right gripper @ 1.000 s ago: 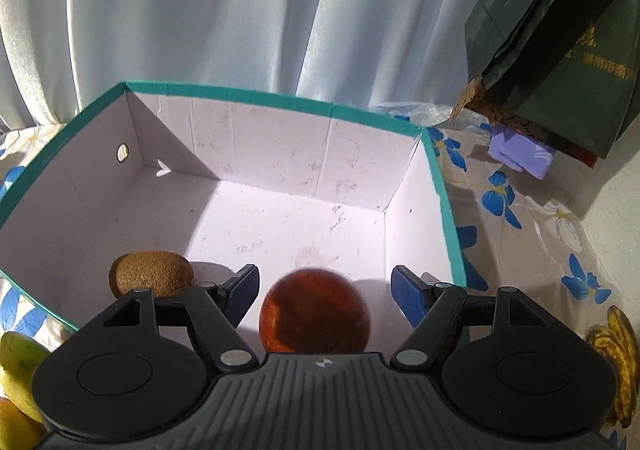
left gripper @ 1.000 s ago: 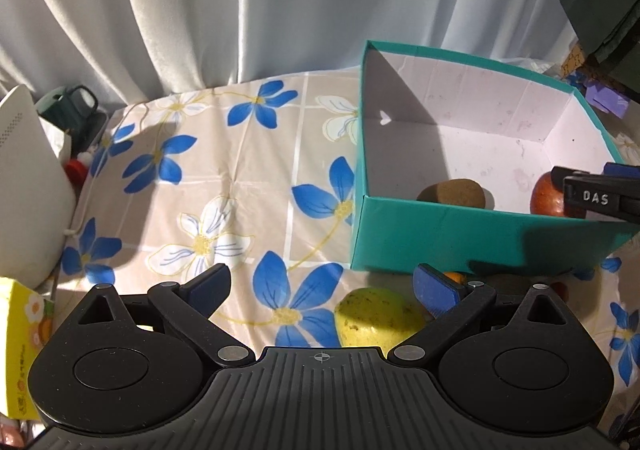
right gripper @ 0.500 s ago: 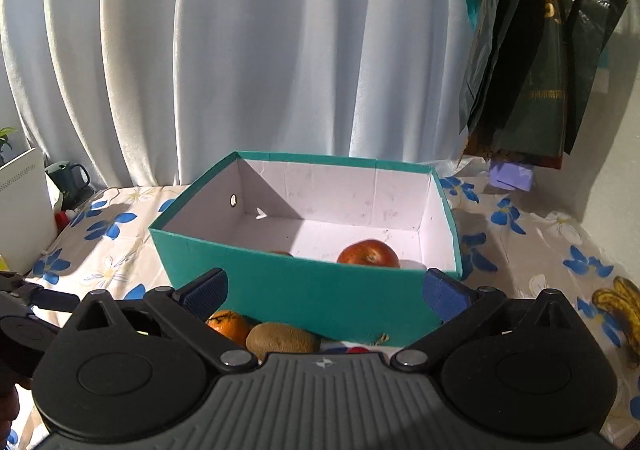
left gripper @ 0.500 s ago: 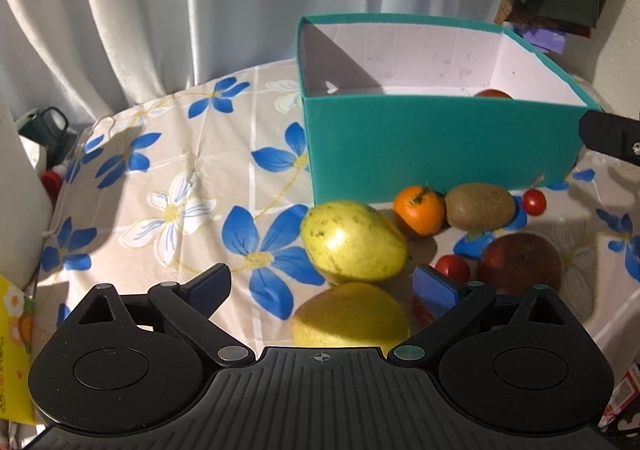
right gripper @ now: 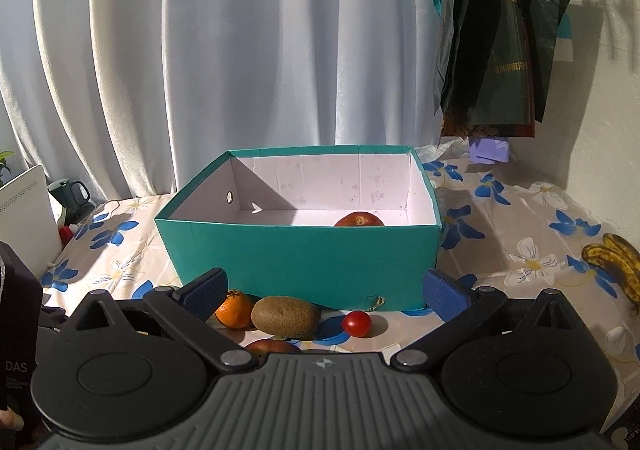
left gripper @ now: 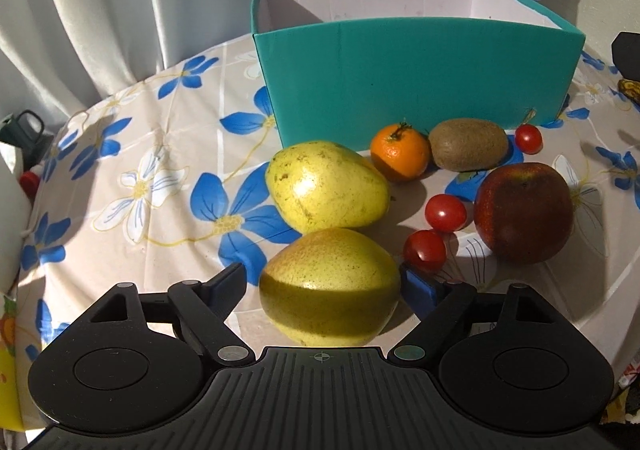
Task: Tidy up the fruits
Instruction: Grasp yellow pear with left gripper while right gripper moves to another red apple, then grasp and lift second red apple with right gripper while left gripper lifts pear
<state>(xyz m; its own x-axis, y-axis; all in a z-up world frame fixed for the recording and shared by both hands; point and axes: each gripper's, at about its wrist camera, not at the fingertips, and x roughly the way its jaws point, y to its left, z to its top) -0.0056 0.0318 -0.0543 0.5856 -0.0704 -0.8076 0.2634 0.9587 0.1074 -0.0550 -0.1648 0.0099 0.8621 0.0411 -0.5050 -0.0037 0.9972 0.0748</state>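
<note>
In the left wrist view my left gripper is open, its fingers on either side of a yellow-green pear lying on the floral tablecloth. A second pear, a tangerine, a kiwi, a red apple and three cherry tomatoes lie in front of the teal box. In the right wrist view my right gripper is open and empty, held back from the teal box, which holds a red apple.
Bananas lie at the table's right edge. A white device and a dark mug stand at the left. Dark bags hang on the wall at the right. White curtains close off the back.
My left gripper has dropped and moved in around the near pear. My right gripper has let go of the apple in the box, risen and pulled back.
</note>
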